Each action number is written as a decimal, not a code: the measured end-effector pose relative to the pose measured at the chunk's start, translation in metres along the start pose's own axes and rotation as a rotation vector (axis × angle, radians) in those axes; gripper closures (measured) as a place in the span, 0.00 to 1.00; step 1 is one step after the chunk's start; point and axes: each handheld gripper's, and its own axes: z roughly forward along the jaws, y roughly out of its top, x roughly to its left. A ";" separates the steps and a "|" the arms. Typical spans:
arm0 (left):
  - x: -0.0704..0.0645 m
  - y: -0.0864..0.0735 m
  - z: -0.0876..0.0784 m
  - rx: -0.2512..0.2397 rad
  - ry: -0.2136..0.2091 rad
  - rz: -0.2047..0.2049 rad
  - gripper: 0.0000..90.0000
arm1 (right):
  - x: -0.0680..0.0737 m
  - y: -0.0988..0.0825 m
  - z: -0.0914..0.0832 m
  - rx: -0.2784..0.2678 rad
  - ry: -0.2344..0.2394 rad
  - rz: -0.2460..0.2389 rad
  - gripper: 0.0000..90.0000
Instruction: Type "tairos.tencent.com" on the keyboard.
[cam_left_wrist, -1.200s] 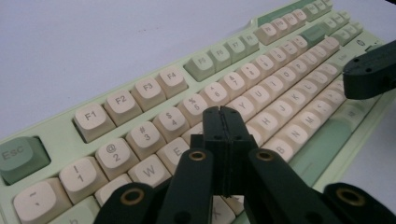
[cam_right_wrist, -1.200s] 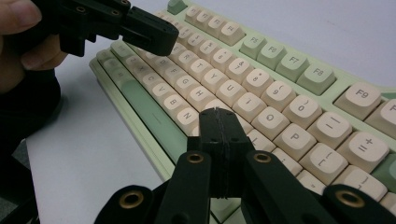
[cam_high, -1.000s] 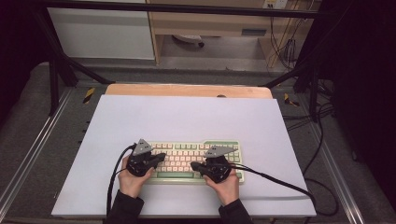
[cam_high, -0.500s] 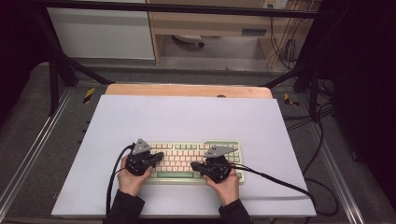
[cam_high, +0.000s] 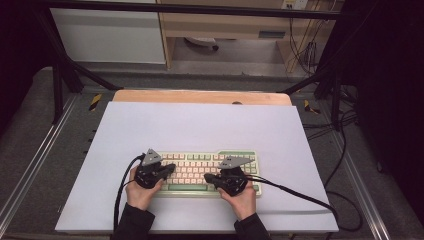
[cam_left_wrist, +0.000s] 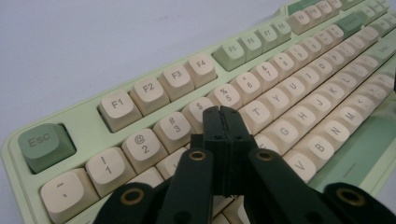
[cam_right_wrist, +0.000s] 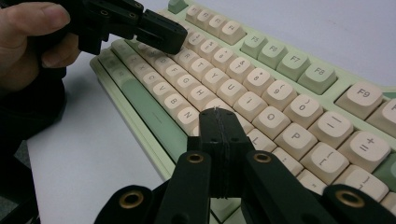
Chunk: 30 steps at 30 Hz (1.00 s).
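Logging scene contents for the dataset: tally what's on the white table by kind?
Keyboard: 1, green case with cream keys
Tongs: 2, left tongs and right tongs, both shut, tips over the keys
Hands: 2, left hand and right hand, each holding one
Total: 5

A big white sheet (cam_high: 200, 125) covers the table. A strip of the wooden tabletop (cam_high: 200, 96) peeks out at the far edge. The floor (cam_high: 30, 110) is grey and soft-looking, like carpet. Black metal bars (cam_high: 55, 65) stand at both sides, and one bar (cam_high: 200, 8) runs across the top. Silver rails (cam_high: 30, 165) lie on the floor on the left and right. Behind the table stands a white cabinet (cam_high: 107, 35) and a light wooden desk (cam_high: 225, 25). Black cables (cam_high: 305, 50) hang by the desk, and more lie on the floor at the right. The far corners are dark.
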 end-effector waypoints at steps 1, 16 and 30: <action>0.000 0.000 0.001 0.002 0.002 0.006 1.00 | 0.000 0.000 0.000 -0.001 -0.001 0.000 1.00; -0.003 -0.002 -0.011 -0.023 -0.016 0.001 1.00 | 0.001 0.001 -0.001 -0.007 0.000 0.002 1.00; -0.004 -0.005 -0.024 -0.042 -0.031 -0.008 1.00 | 0.001 0.002 0.001 -0.013 0.011 0.017 1.00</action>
